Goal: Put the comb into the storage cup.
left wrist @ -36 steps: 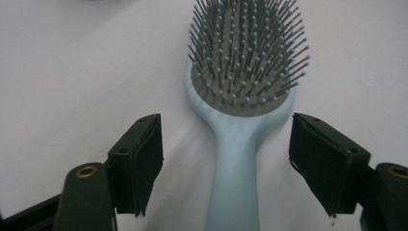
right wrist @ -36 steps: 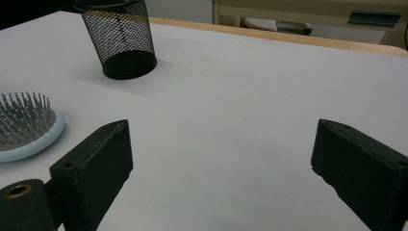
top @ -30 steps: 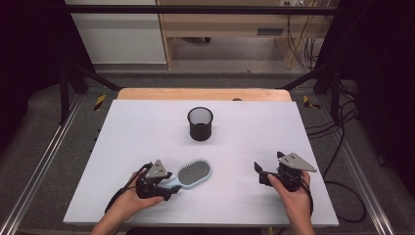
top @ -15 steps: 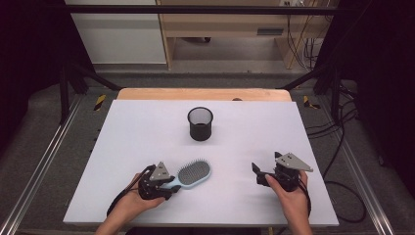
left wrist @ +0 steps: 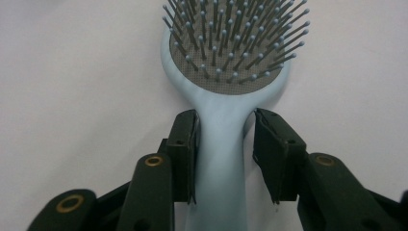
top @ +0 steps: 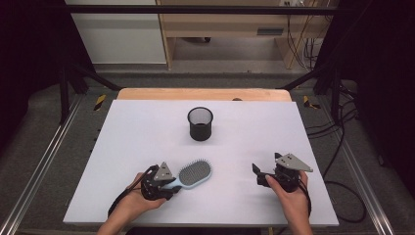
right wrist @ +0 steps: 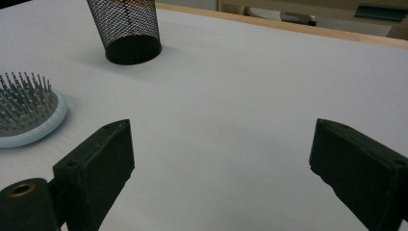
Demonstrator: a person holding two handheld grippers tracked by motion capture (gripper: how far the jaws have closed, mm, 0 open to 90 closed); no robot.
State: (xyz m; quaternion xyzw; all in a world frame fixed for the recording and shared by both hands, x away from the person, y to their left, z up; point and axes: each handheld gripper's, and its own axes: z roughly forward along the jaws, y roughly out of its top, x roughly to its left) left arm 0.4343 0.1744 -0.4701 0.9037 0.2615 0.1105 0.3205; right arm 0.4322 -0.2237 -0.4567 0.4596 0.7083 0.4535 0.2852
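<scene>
a wide white table with a matte, smooth top and a pale wooden strip along its far edge sits inside a dark metal frame.

near the far middle stands a black wire-mesh cup, a round open-topped cylinder, upright and well apart from everything else.

at the near left lies a pale blue hairbrush, bristles up. its oval head holds a grey pad with thin ball-tipped pins; its handle looks like smooth, rounded plastic.

the left gripper, held in the person's left hand, straddles the handle just below the head. in the left gripper view, one black jaw touches the handle and the other stands a little off, so the tongs are partly closed around it, not yet clamped.

the right gripper, in the right hand at the near right, rests over bare table with its jaws spread wide and holding nothing.

risks, as a judgement: the slick, tapering handle could slip or twist if squeezed off-centre, and the heavier head may tip the brush down once lifted.
</scene>
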